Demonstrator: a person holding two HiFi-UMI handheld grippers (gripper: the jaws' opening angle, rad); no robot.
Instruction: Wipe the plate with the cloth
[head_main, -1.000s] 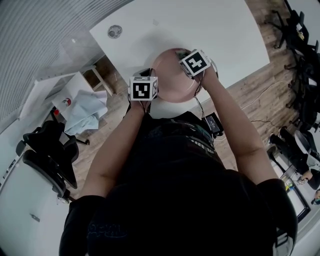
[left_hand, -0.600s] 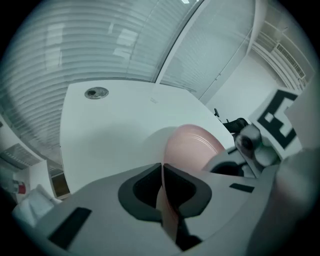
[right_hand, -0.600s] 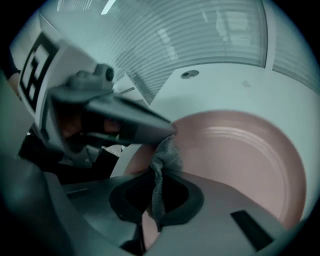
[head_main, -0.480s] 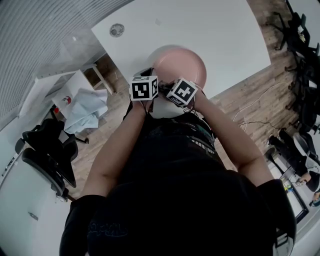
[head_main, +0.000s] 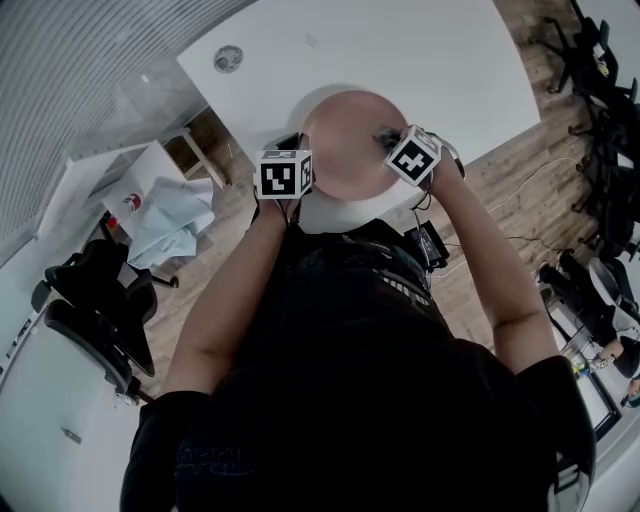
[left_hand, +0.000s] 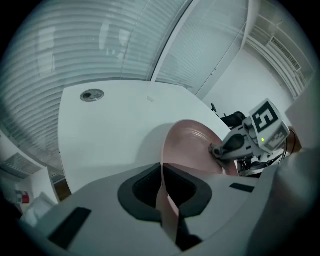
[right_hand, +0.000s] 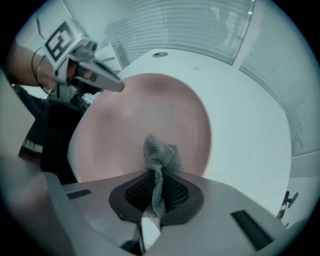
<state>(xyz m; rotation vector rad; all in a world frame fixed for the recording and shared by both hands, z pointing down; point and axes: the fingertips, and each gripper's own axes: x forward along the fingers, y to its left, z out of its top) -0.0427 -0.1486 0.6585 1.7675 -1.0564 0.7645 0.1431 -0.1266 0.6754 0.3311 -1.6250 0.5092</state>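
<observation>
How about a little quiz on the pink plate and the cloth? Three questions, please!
1. True or false: the left hand-held gripper is shut on the rim of the pink plate.
2. What does the right hand-held gripper hold? A) a sponge B) a grey cloth C) a spoon
3. Fill in: the table is ___ in colour.

Key: 1 true. 2 B. 3 white.
</observation>
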